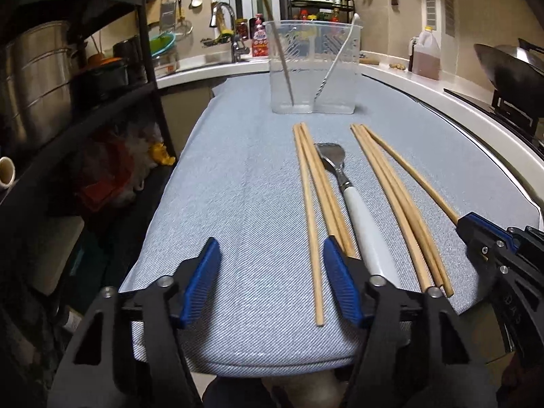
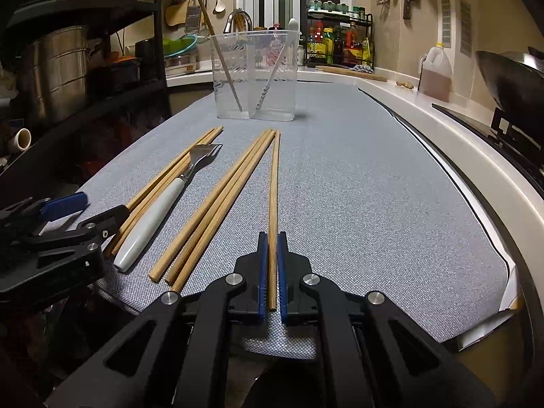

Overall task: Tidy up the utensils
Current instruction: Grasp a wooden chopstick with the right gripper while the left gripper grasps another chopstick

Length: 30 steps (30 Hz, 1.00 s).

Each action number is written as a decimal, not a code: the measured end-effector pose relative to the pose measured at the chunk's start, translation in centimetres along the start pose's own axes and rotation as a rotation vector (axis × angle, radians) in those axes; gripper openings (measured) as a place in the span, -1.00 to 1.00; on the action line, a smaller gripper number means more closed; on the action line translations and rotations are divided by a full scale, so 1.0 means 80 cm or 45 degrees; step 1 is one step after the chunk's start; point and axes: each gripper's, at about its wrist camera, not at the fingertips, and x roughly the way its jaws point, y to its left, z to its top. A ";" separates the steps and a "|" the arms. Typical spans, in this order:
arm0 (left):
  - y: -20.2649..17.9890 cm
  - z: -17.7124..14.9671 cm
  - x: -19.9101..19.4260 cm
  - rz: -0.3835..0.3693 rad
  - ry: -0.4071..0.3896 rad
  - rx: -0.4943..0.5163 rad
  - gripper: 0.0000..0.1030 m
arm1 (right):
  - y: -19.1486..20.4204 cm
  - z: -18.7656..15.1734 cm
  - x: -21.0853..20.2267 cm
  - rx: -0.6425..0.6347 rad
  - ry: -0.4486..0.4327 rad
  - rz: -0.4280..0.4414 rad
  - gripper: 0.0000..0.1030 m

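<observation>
A clear two-part holder (image 1: 312,68) (image 2: 255,74) stands at the far end of the blue-grey cloth; one chopstick leans in its left part and a white-handled utensil in its right. On the cloth lie three chopsticks (image 1: 306,176) (image 2: 163,176), a white-handled fork (image 1: 367,224) (image 2: 153,214) and three more chopsticks (image 1: 384,187) (image 2: 217,210). My right gripper (image 2: 272,234) (image 1: 471,224) is shut on the near end of a single chopstick (image 2: 273,176) (image 1: 418,180) at the far right. My left gripper (image 1: 270,241) (image 2: 91,210) is open low over the cloth, its right finger over the left chopstick group.
A black shelf rack with steel pots (image 1: 40,78) (image 2: 57,64) stands close on the left. The white counter edge (image 1: 476,102) curves along the right, with an oil jug (image 1: 426,54) (image 2: 437,74) and a dark wok (image 1: 510,64) (image 2: 510,74). A sink tap (image 1: 224,17) is behind.
</observation>
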 end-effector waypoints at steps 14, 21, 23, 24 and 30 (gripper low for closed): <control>-0.008 0.004 -0.015 -0.123 -0.053 0.069 -0.89 | -0.001 0.004 -0.003 0.013 0.025 0.037 -0.89; 0.001 0.030 -0.057 -0.144 -0.177 0.080 -0.89 | 0.000 0.022 -0.025 0.011 -0.038 0.040 -0.89; 0.003 0.039 -0.072 -0.151 -0.227 0.086 -0.89 | 0.000 0.028 -0.032 0.019 -0.060 0.045 -0.89; 0.003 0.044 -0.078 -0.155 -0.247 0.089 -0.89 | 0.000 0.031 -0.036 0.019 -0.075 0.047 -0.89; 0.000 0.062 -0.107 -0.163 -0.346 0.126 -0.89 | -0.003 0.053 -0.052 0.020 -0.139 0.053 -0.89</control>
